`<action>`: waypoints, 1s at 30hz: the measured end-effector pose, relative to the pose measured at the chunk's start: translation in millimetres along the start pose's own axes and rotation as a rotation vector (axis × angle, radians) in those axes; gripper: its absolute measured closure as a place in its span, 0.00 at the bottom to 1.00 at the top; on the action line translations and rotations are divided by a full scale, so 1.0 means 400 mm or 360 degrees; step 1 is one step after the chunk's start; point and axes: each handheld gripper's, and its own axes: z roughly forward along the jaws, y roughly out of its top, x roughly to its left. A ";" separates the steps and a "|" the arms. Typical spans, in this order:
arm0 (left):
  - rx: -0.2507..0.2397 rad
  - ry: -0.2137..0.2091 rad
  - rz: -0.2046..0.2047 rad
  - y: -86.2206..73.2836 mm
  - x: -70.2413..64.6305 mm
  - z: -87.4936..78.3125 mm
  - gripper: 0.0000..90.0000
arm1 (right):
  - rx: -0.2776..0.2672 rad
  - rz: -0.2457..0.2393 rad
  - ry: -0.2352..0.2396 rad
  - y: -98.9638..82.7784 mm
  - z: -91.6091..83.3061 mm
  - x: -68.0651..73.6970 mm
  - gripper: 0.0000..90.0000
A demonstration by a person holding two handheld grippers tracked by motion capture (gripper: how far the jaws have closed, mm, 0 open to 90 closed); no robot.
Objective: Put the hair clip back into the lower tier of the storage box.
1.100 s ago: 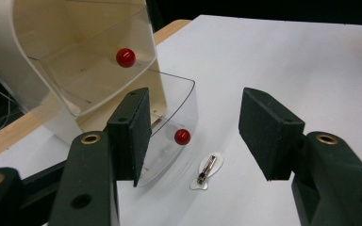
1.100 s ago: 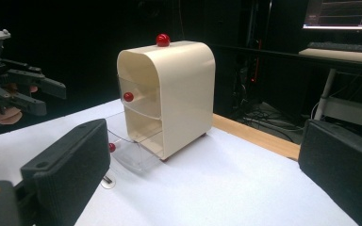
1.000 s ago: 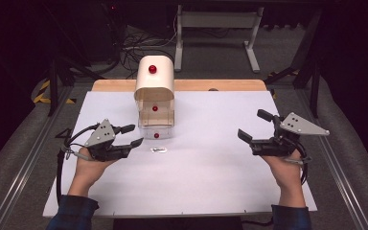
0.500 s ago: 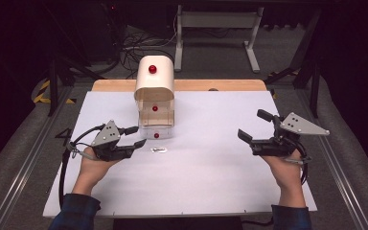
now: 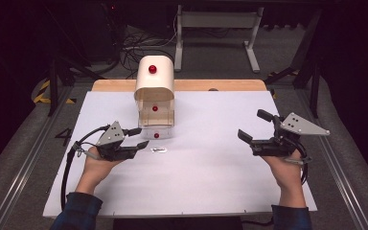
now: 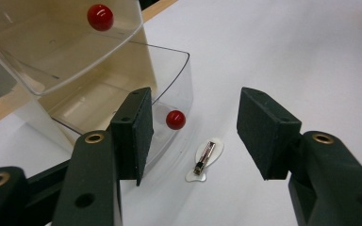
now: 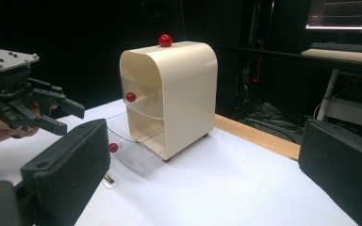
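small clip (image 6: 206, 158) is lying on the white sheet (image 5: 211, 172) just before the open lower drawer (image 6: 169, 89); left gripper (image 6: 193, 132) is hovering half-open above it, needing to be lowering and closing next.

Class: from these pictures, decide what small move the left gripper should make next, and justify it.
Probably ease the left gripper down over the small metal clip: the clip lies flat on the white table beside the open bottom drawer, and the jaws stand open above it, untouched.
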 end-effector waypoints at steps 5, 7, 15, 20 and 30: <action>0.0009 -0.0022 0.0005 -0.004 0.000 0.012 0.52 | 0.0002 0.0002 0.0001 0.000 0.000 0.000 0.04; 0.0012 -0.0035 0.0005 -0.006 0.000 0.017 0.53 | 0.0001 0.0001 0.0001 0.000 -0.001 0.000 0.04; 0.0034 -0.0066 0.0018 -0.014 0.000 0.038 0.54 | 0.0006 -0.0003 0.0005 0.001 -0.003 -0.001 0.04; 0.0063 -0.0096 0.0023 -0.022 0.000 0.055 0.55 | 0.0004 -0.0003 0.0006 0.001 -0.004 -0.001 0.04; 0.0103 -0.0134 0.0031 -0.033 0.002 0.079 0.56 | 0.0004 -0.0002 0.0015 0.001 -0.003 0.000 0.04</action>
